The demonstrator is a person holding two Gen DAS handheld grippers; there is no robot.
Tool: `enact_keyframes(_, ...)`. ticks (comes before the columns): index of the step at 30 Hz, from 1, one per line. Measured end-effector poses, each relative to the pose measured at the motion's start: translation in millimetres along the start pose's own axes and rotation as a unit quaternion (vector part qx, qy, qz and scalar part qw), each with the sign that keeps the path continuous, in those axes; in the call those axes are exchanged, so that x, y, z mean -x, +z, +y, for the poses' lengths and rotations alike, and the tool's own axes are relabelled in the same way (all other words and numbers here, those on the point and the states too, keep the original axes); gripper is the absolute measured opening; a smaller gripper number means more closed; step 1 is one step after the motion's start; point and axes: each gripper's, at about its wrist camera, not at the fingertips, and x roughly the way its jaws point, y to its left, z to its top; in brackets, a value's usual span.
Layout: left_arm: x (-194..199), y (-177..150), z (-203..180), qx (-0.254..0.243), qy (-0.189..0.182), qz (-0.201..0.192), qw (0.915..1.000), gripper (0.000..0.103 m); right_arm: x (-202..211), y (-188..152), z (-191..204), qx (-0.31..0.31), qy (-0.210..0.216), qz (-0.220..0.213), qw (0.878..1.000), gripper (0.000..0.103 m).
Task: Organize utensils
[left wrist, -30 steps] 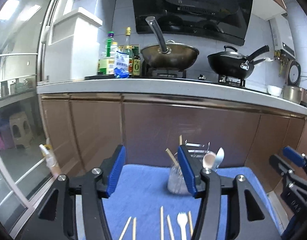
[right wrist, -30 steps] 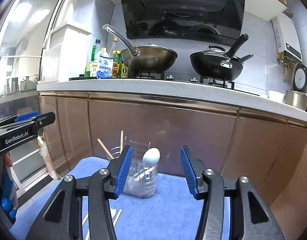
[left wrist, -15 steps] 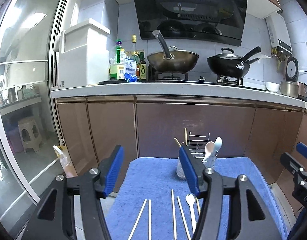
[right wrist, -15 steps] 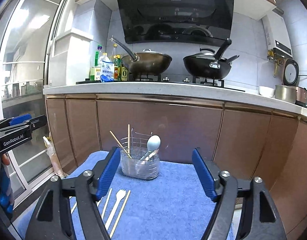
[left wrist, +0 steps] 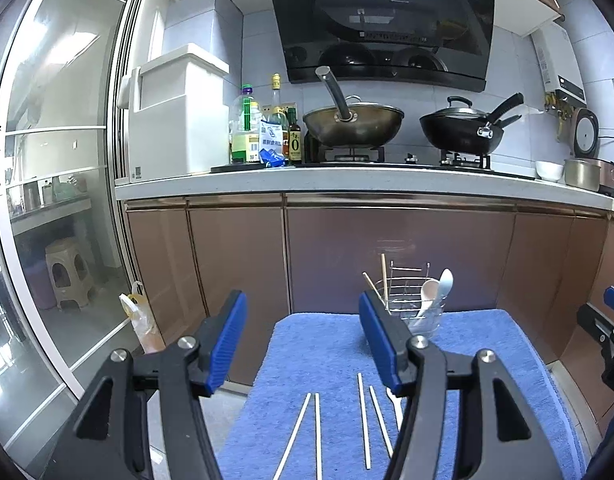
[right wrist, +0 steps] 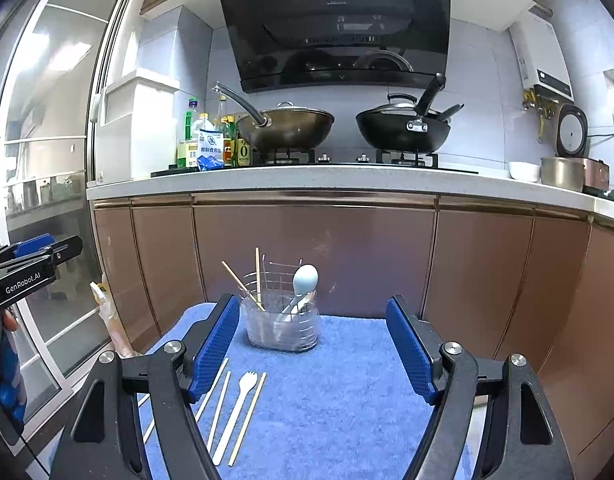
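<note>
Both sets of jaws stand wide and hold nothing. Left gripper hovers over the blue mat, above loose chopsticks. Right gripper hovers nearer the rack, which holds spoons and two chopsticks at the mat's far edge; a white fork lies among chopsticks below it.

In the right wrist view the left claw bears "GenRobot.AI" in white letters along its black arm. Left of the wok, a small dark bottle carries a large "0" on its label. The blue-and-white bag beside it has print too small to read.
</note>
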Motion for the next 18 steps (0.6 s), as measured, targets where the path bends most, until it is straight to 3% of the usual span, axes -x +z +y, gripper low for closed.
enact_keyframes(18,-16,-5,-1,-0.01,0.003,0.016,0.9998,0.057,-18,-14,-2,-0.015,0.013,0.03,0.999,0.068)
